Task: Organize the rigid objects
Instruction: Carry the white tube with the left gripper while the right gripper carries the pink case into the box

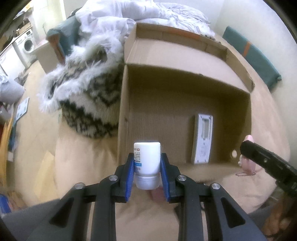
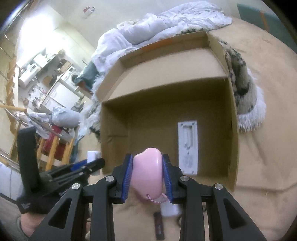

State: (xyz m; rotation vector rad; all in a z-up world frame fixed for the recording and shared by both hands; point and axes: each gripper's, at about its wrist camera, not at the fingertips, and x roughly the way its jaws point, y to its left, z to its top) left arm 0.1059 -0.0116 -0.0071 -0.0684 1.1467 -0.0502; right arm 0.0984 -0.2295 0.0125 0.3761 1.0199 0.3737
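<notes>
On top of the tan bedspread [image 1: 78, 148]: one open cardboard box [image 1: 128, 103], one patterned fuzzy blanket [image 1: 87, 103] touching its left wall, one white duvet [image 1: 118, 16] behind. Inside box, one flat white remote-like device [image 1: 202, 138] on the floor near the right wall. One white bottle [image 1: 147, 163], cap toward camera, pinched between left gripper [image 1: 147, 176] fingers at the box's near edge. One pink heart-shaped case [image 2: 147, 172] pinched by right gripper [image 2: 147, 178], likewise at the near edge. Both grippers point forward at the box, side by side.
</notes>
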